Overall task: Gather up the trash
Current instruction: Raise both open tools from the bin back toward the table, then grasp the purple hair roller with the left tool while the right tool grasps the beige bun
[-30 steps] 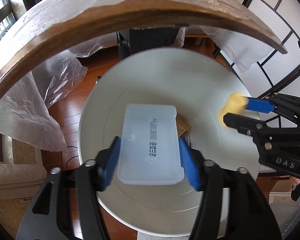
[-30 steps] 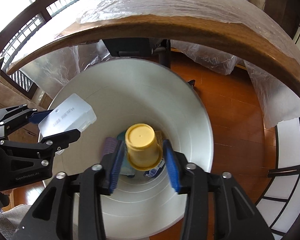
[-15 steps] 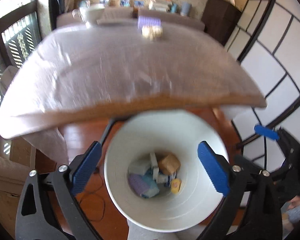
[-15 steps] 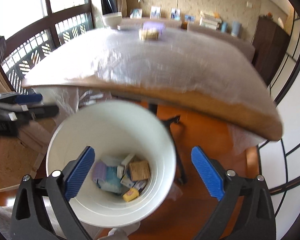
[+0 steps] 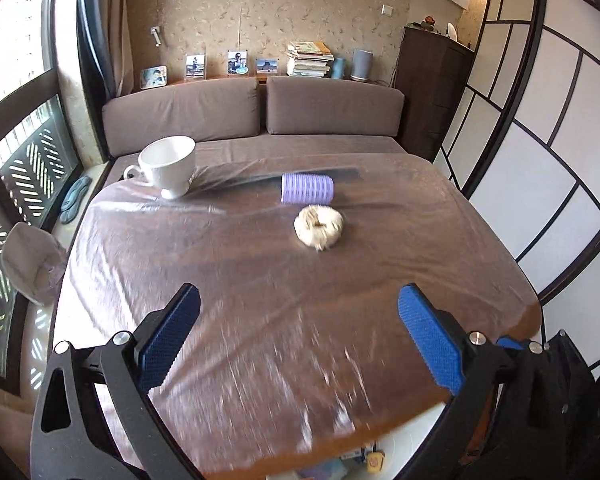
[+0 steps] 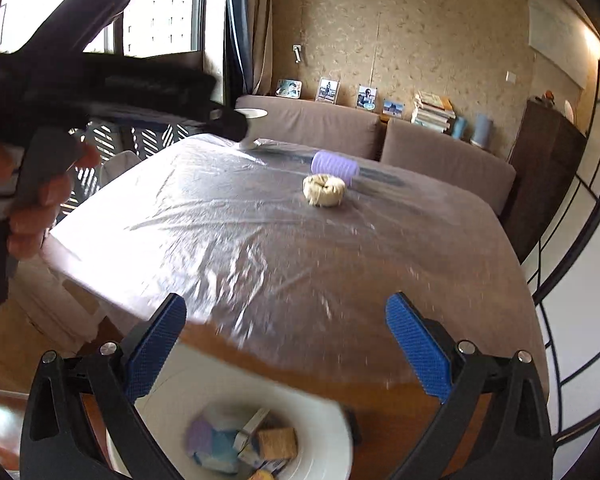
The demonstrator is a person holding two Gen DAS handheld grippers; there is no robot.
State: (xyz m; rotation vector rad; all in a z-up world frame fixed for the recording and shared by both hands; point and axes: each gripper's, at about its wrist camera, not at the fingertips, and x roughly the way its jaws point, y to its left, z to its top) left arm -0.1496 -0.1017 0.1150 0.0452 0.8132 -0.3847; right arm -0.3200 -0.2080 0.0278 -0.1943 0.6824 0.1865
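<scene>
Both claws gape wide and carry nothing. The left gripper (image 5: 298, 340) is raised over the near edge of the plastic-covered table (image 5: 240, 288); the right gripper (image 6: 286, 350) hangs over that edge above the white bin (image 6: 324, 432). A purple roller (image 5: 307, 188) and twine coil (image 5: 318, 227) lie touching toward the far edge, bare surface between.

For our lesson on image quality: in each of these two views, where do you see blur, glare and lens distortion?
Left wrist view: the near table film is smeared by motion, while the cup, roller and sofa stay sharp; the screen frames at the right bow from the fisheye. Right wrist view: window glare whitens the table's left corner; the bin and left gripper are blurred.
</scene>
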